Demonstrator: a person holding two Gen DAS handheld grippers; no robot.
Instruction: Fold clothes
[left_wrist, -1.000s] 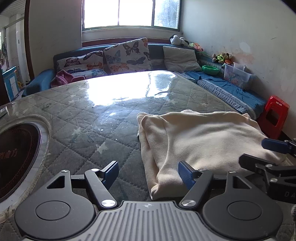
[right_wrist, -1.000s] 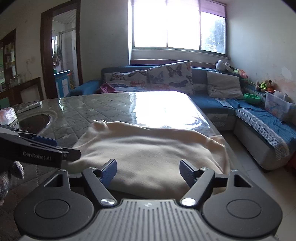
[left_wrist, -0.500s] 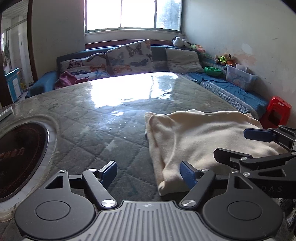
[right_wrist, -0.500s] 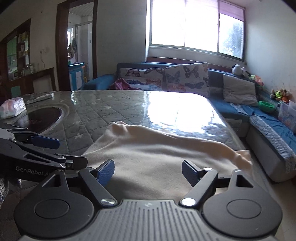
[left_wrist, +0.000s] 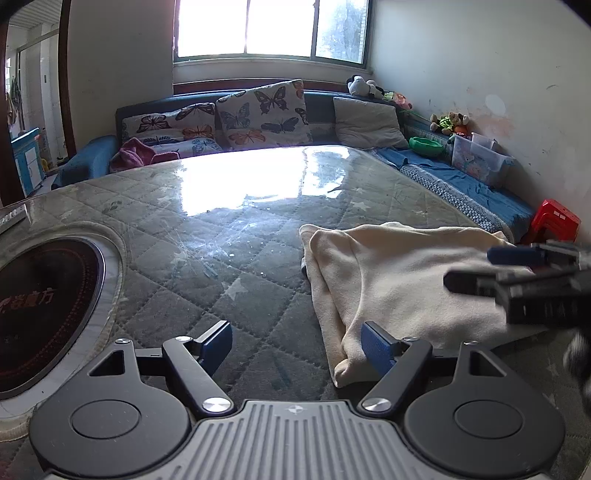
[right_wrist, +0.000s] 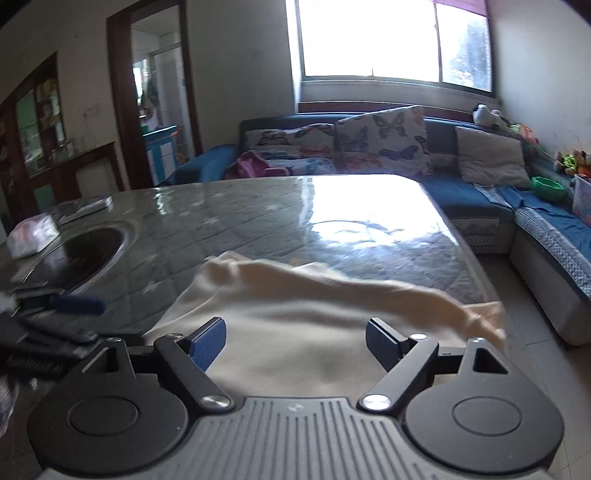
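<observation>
Past the quilted worktop (left_wrist: 258, 258) I see a blue sofa (left_wrist: 92, 162) with butterfly cushions (left_wrist: 262, 114), a green bowl (left_wrist: 426, 146), a red stool (left_wrist: 554, 221) and a bright window (right_wrist: 391, 40).

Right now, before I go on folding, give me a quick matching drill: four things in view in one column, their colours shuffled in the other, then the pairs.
Things:
1. cloth on the table
2. stool by the wall
3. bowl on the sofa
4. crumpled garment on the sofa

Colours:
A. green
B. cream
C. pink
D. red

Pairs: 1-B, 2-D, 3-A, 4-C
</observation>
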